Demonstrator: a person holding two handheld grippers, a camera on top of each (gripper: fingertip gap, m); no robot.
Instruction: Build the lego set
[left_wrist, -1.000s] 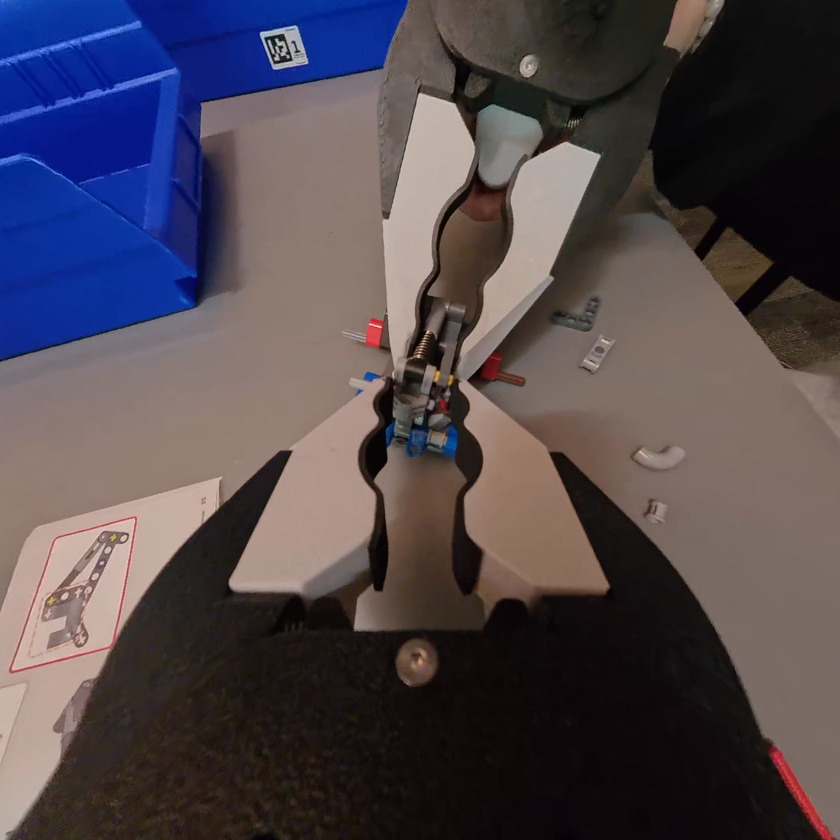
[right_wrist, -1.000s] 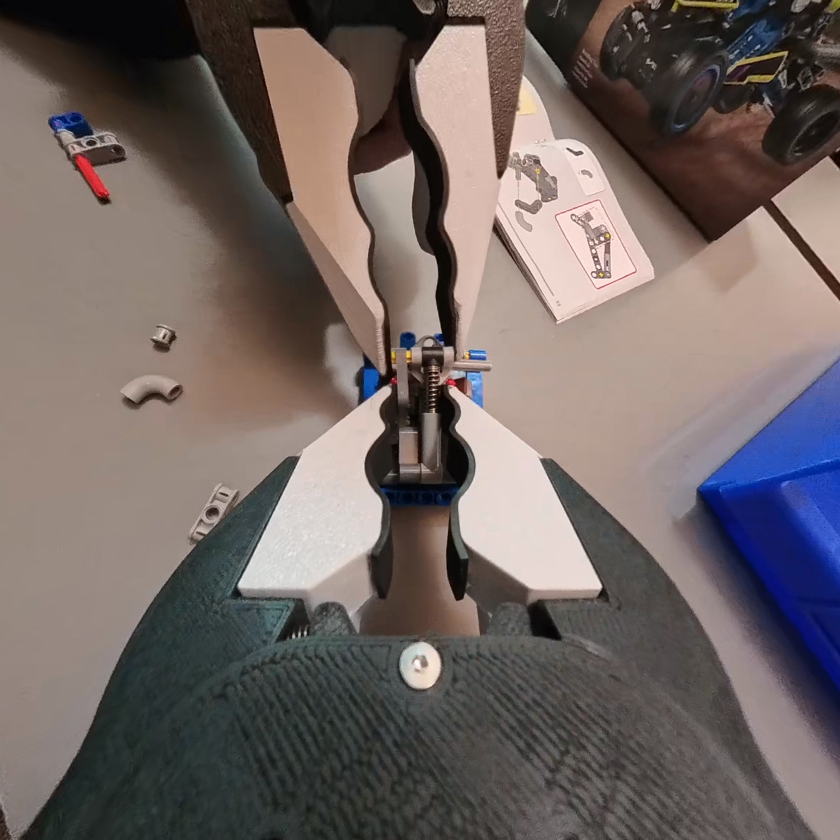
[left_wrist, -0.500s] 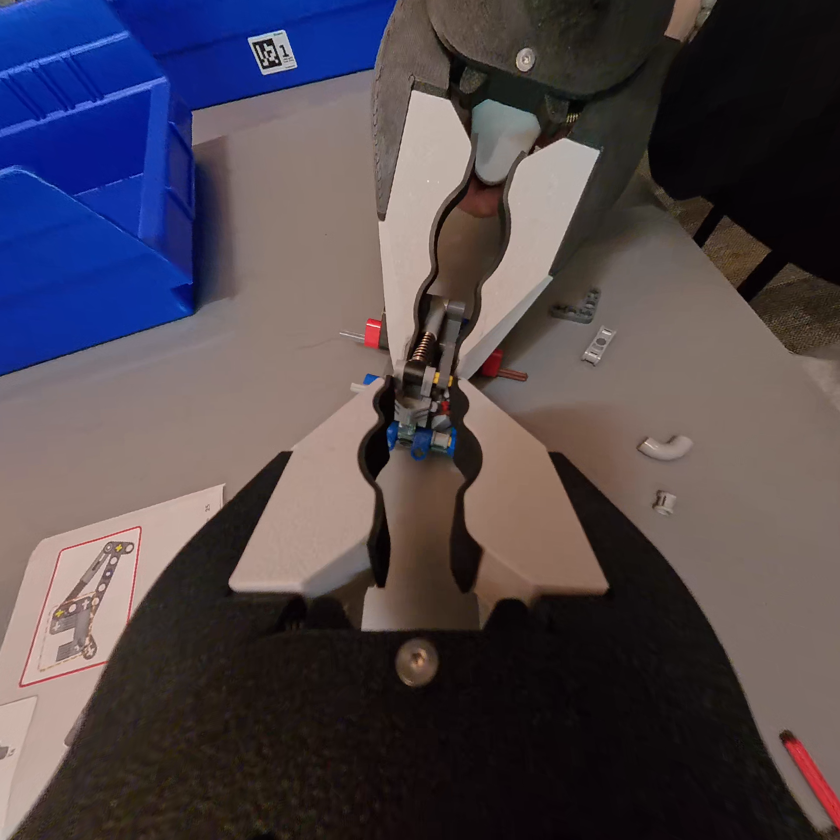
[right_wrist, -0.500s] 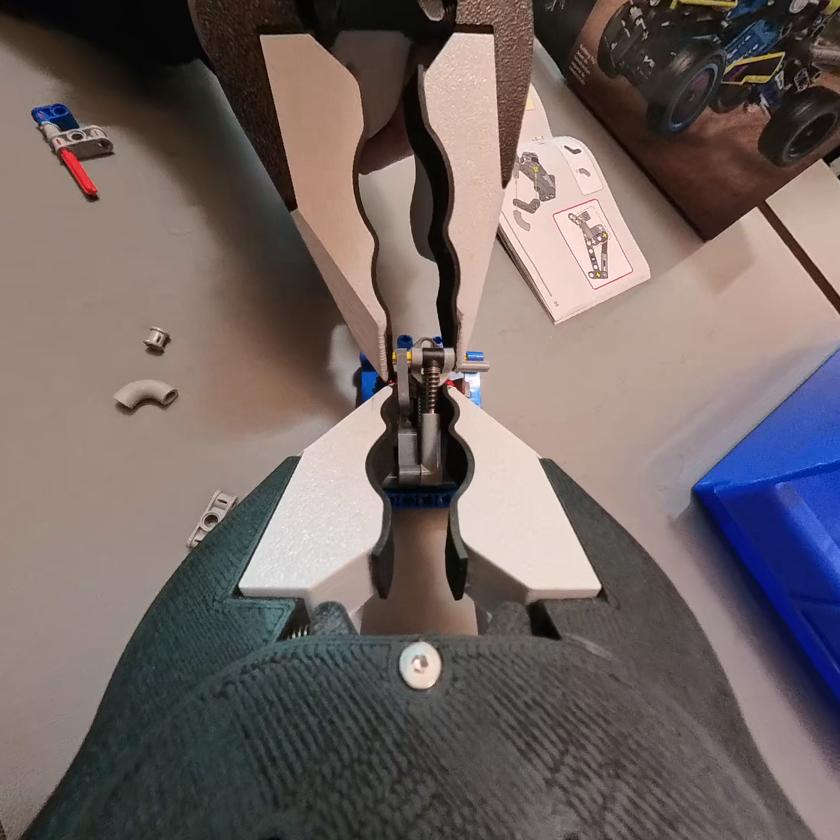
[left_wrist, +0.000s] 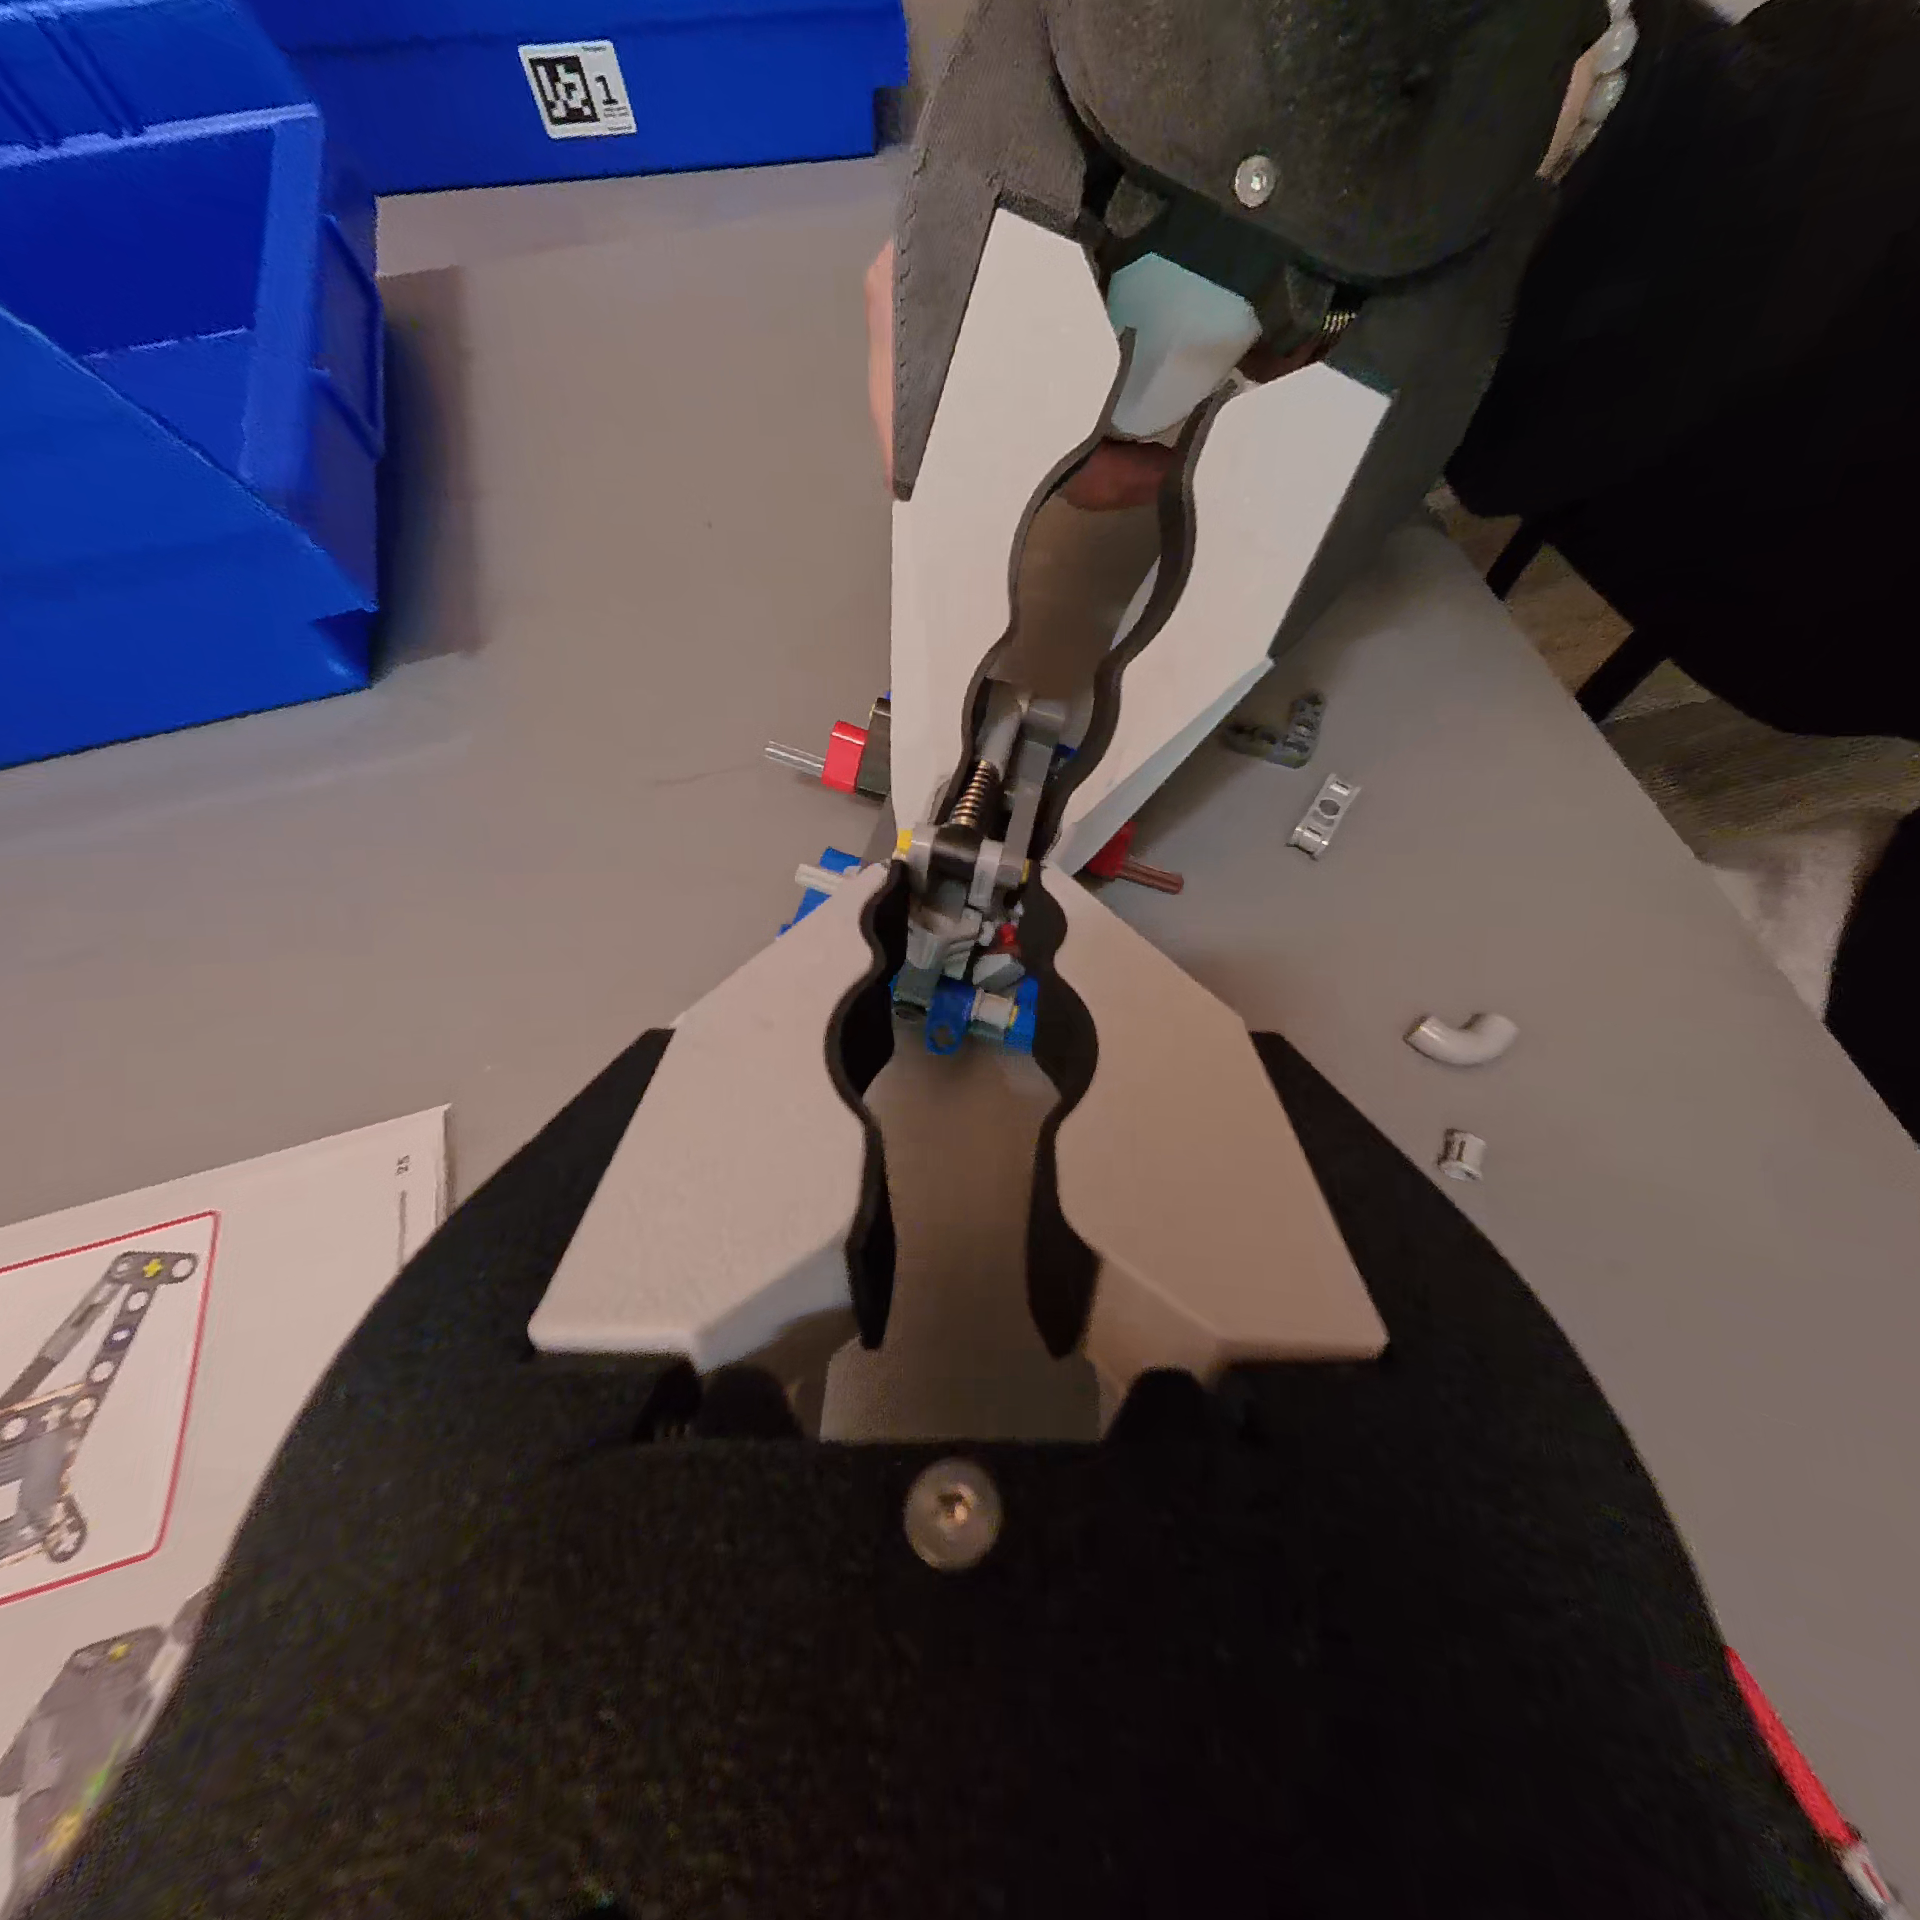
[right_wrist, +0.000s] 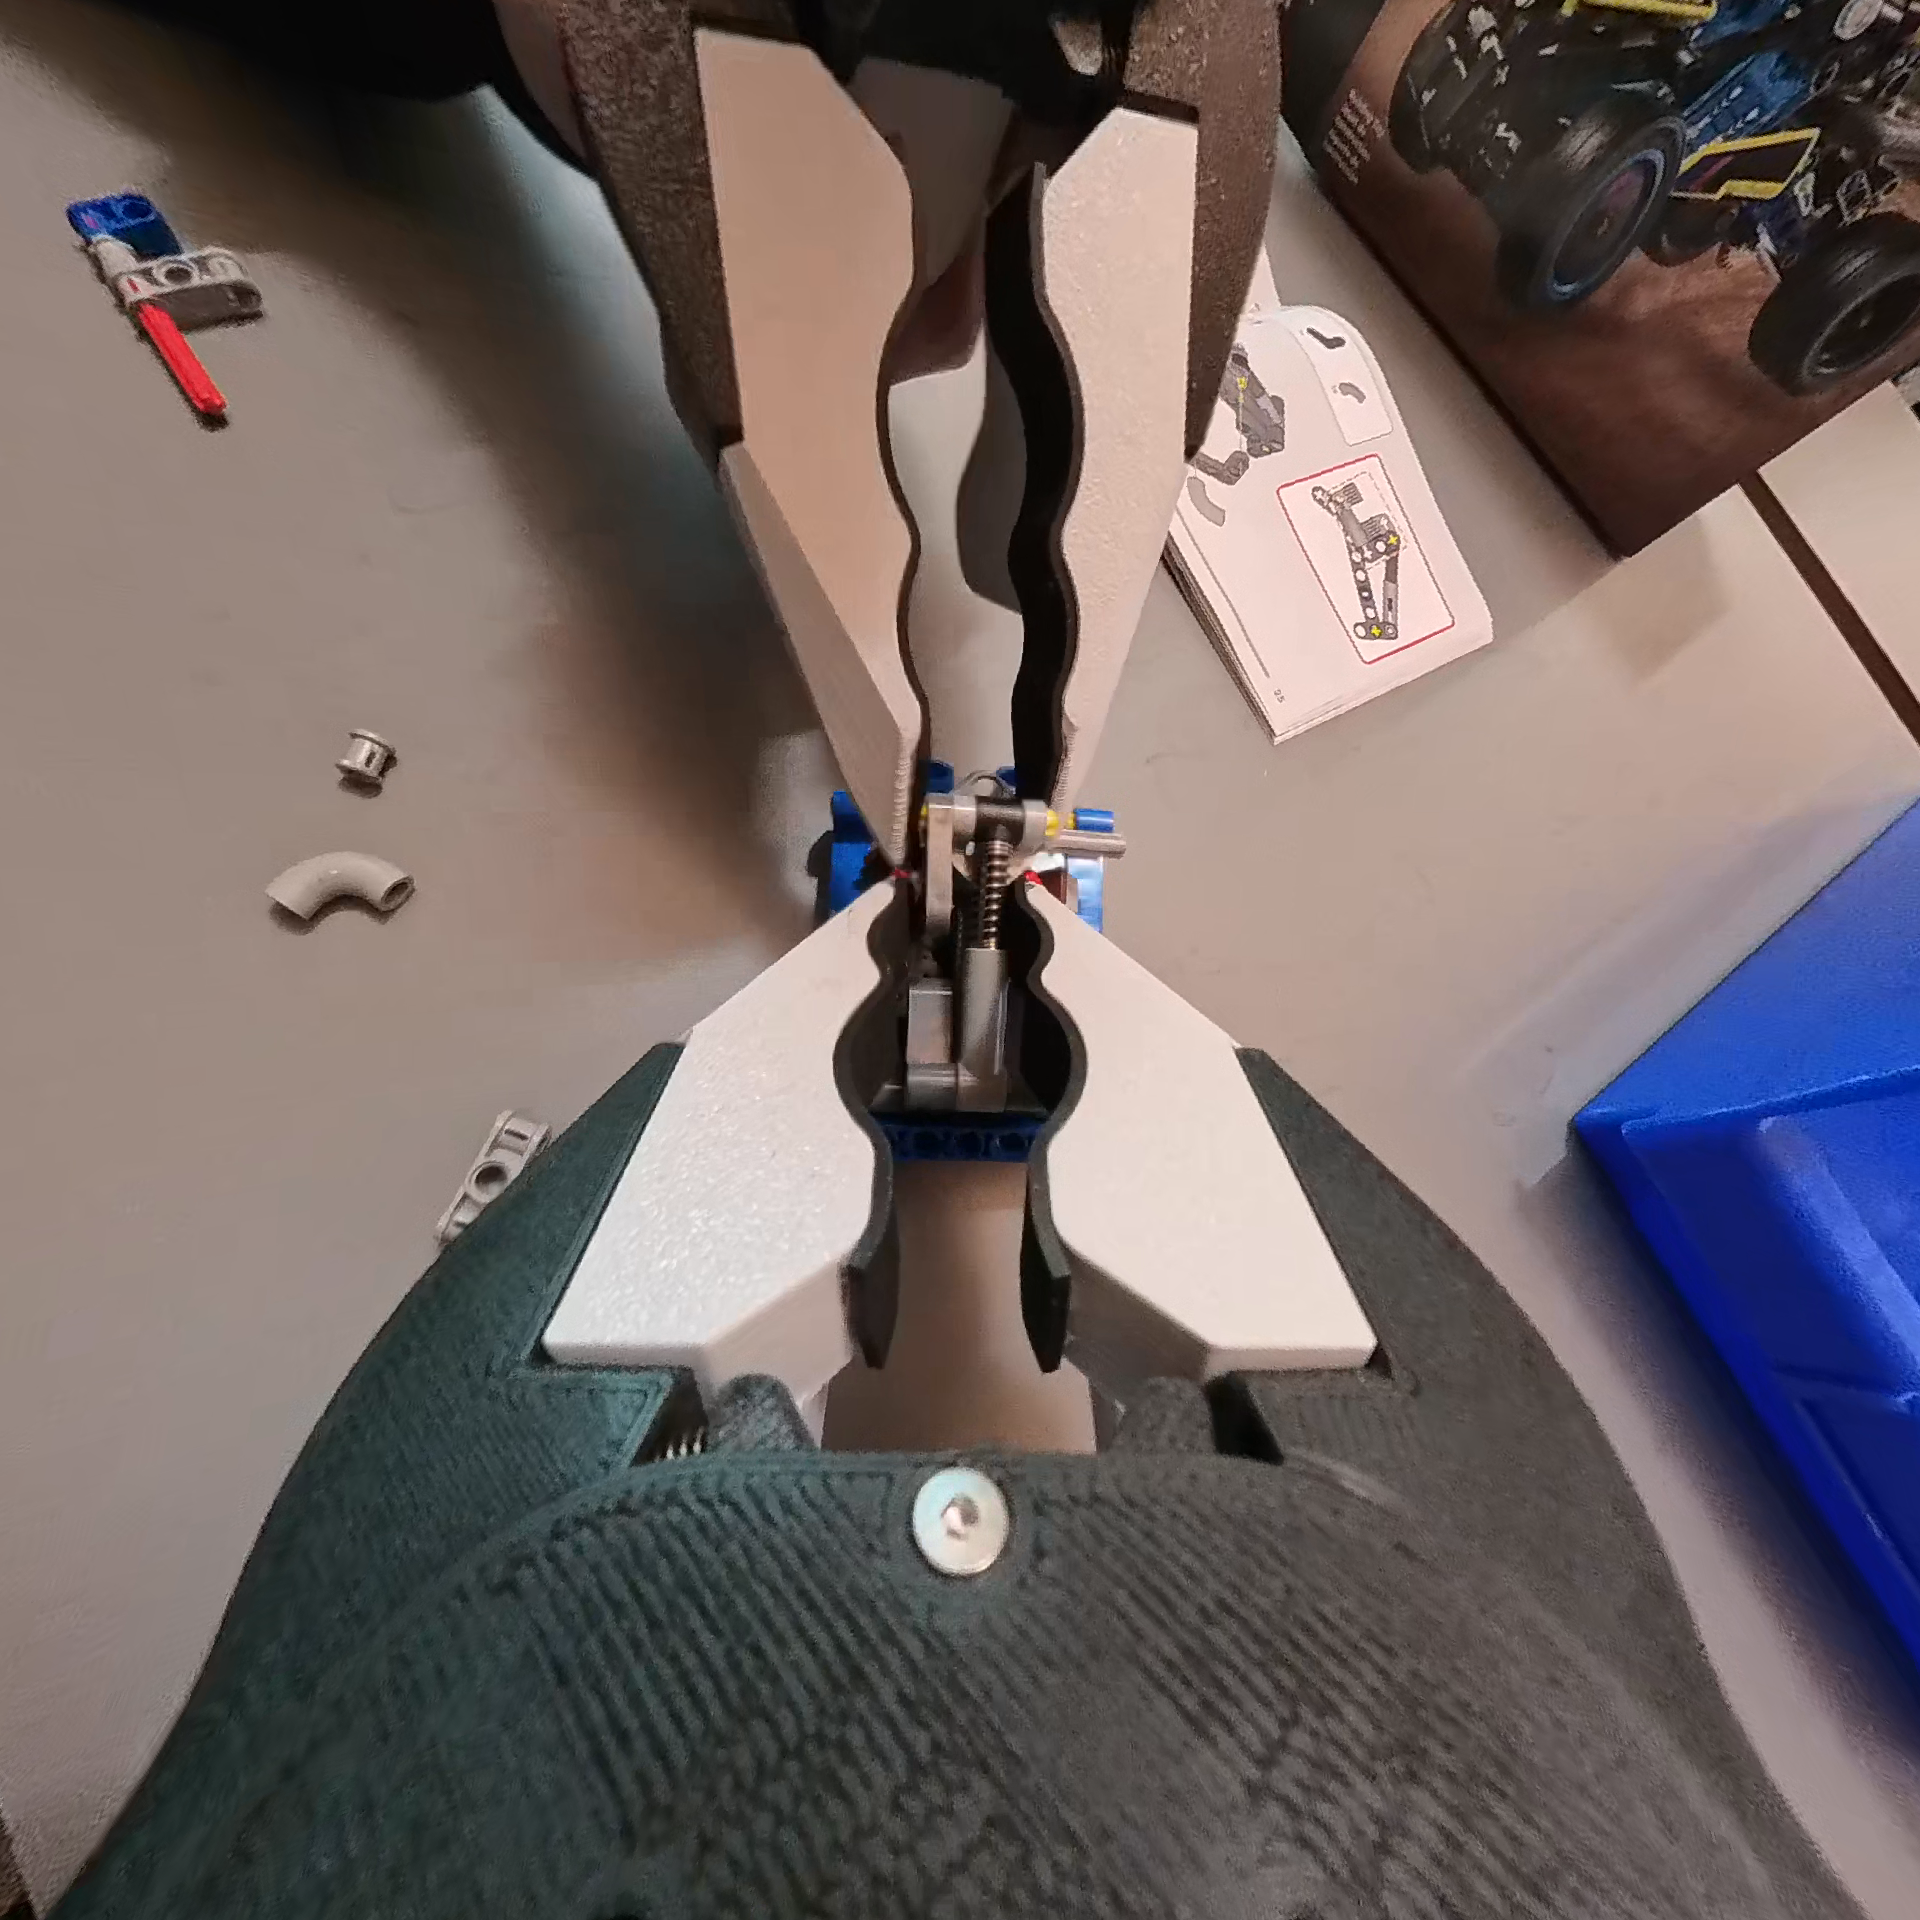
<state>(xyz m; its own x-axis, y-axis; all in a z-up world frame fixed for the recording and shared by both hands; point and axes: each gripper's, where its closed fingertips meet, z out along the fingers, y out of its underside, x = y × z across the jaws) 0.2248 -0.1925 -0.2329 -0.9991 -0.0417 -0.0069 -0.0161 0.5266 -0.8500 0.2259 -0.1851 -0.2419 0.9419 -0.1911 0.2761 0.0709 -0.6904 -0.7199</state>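
My left gripper (left_wrist: 961, 883) and right gripper (right_wrist: 961, 904) both clamped the grey-and-blue brick assembly (left_wrist: 961, 935) with its spring shock, on the grey table (left_wrist: 623, 520). Grey elbow piece (left_wrist: 1460, 1037) lay right of the assembly.

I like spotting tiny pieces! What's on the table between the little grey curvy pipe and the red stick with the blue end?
In the right wrist view, one small grey bushing lies between the curved grey pipe and the red-and-blue axle piece; otherwise bare grey table.

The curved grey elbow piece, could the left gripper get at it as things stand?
Probably not yet: the left gripper is shut on the toy brick assembly. The elbow piece itself lies uncovered on the table, to its right.
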